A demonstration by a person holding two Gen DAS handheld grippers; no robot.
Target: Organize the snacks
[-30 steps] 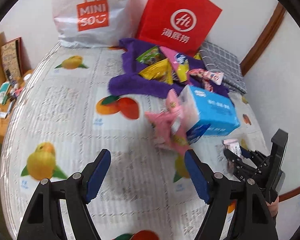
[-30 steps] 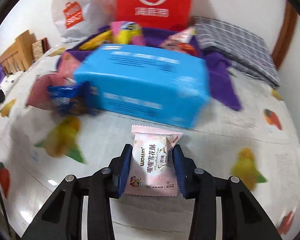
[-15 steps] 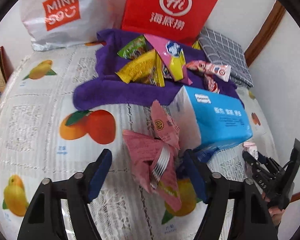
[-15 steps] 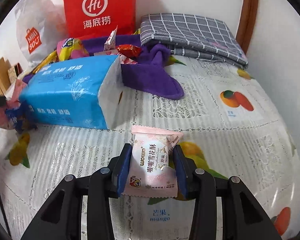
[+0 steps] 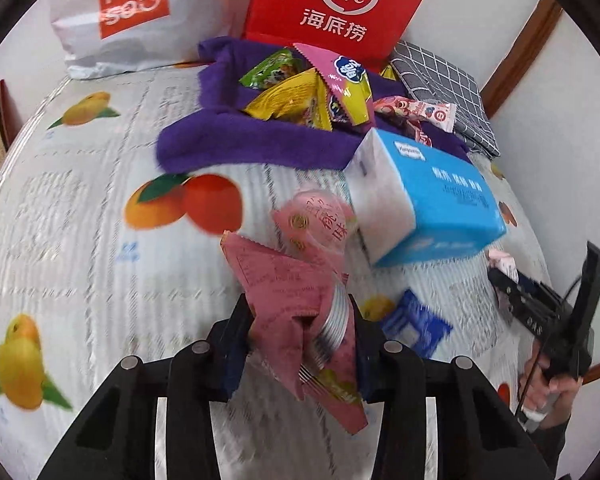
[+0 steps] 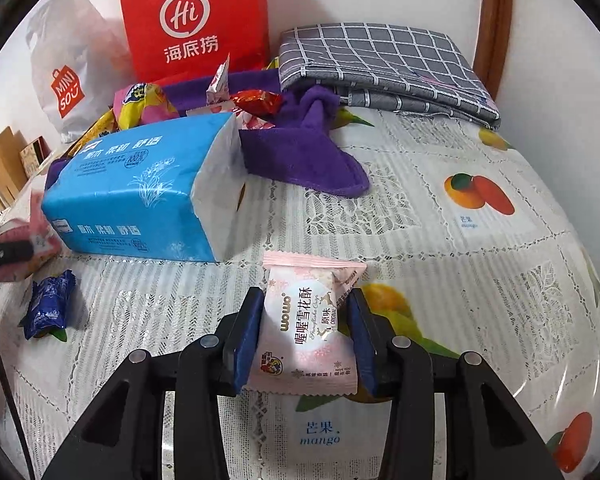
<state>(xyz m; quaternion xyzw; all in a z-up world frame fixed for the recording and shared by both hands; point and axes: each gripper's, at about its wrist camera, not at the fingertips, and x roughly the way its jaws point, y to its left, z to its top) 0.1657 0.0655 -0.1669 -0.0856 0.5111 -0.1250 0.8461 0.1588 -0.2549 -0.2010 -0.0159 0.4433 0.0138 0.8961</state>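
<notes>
While far bags read MINISO and Hi, left gripper, jaws just closed, clamps pink snack packets; right gripper grips WOWO pouch near blue tissue pack.

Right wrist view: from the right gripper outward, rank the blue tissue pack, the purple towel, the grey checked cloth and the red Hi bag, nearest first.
Measured from the right gripper, which holds a pink snack packet:
1. Blue tissue pack, just ahead on the left.
2. Purple towel, behind the pack, centre.
3. Grey checked cloth, far right.
4. Red Hi bag, upright by the wall, far left.
</notes>
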